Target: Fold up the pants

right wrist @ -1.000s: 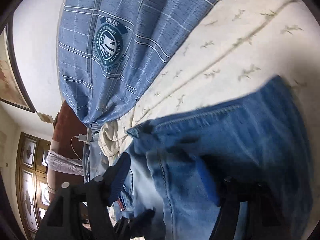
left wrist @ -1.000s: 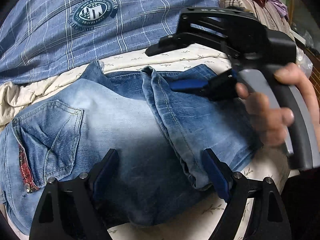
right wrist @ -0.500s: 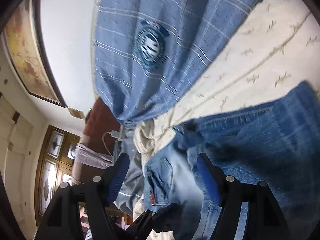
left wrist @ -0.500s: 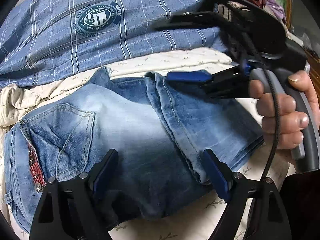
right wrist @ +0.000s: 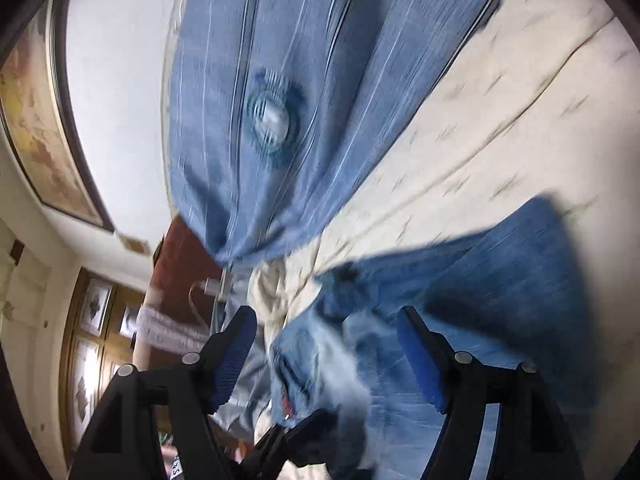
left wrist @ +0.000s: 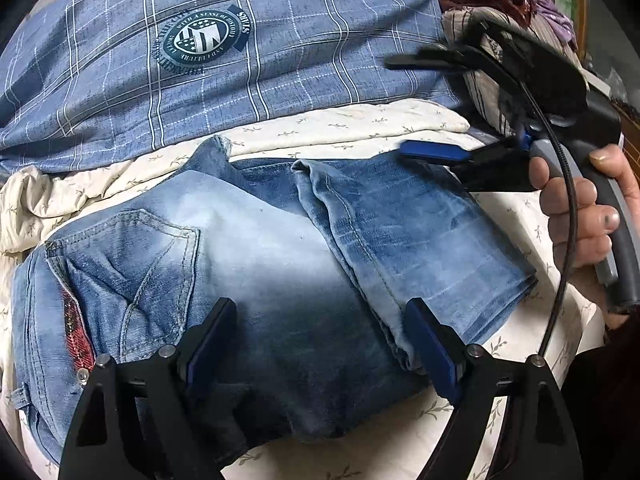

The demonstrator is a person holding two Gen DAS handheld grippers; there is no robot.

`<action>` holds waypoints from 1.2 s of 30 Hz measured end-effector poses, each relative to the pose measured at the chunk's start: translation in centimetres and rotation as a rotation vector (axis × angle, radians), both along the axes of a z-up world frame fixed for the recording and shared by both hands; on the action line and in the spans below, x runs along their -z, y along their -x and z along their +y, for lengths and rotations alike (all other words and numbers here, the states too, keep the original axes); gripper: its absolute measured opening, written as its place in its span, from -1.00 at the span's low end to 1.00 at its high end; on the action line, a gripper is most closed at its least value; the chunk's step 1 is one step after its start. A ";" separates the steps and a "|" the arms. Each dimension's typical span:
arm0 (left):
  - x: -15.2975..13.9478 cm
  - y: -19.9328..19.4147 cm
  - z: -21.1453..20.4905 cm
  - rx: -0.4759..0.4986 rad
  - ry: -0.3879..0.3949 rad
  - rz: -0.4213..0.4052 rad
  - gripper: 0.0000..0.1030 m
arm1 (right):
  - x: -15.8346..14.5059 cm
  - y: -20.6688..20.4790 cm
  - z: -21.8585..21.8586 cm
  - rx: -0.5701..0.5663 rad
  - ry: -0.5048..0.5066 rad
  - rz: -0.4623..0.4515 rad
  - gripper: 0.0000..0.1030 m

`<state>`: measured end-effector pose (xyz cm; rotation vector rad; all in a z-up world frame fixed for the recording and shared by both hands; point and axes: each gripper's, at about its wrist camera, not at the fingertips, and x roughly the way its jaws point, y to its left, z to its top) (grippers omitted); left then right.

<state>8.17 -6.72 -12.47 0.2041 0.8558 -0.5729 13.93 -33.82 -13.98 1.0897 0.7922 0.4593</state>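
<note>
The jeans point(left wrist: 280, 264) lie folded on the cream bedsheet point(left wrist: 360, 128), near side of the blue plaid pillow point(left wrist: 240, 60), the leg half doubled over on the right. My left gripper point(left wrist: 320, 344) hangs spread over them, gripping nothing, and my right gripper point(right wrist: 326, 356) is opening, clear of the cloth. I judge denim heavy, limp but grippy, so I'd pinch the thick doubled edge at the right.

Left gripper point(left wrist: 320, 340) angled downward, jaws spread wide, nothing pinched between pads. Right gripper point(left wrist: 416, 104) raised, nearer level, jaws opening, nothing between them. Right hand point(left wrist: 580, 220) wraps its handle, fingers point(left wrist: 560, 200) curled around the grip.
</note>
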 end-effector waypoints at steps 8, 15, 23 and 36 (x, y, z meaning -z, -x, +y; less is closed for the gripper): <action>0.6 0.1 -0.9 0.004 -0.051 -0.007 0.67 | 2.1 -0.2 -1.9 0.017 0.023 0.083 0.51; -2.1 1.4 1.7 -0.058 -0.003 -0.131 0.67 | 0.2 5.0 -0.5 -0.095 -0.013 0.024 0.51; -4.9 1.4 8.4 -0.272 0.090 -0.166 0.67 | 2.2 8.7 3.5 -0.208 0.124 0.110 0.51; -7.5 3.7 24.0 -0.610 0.224 0.004 0.67 | -3.6 12.1 9.6 -0.261 0.200 -0.186 0.51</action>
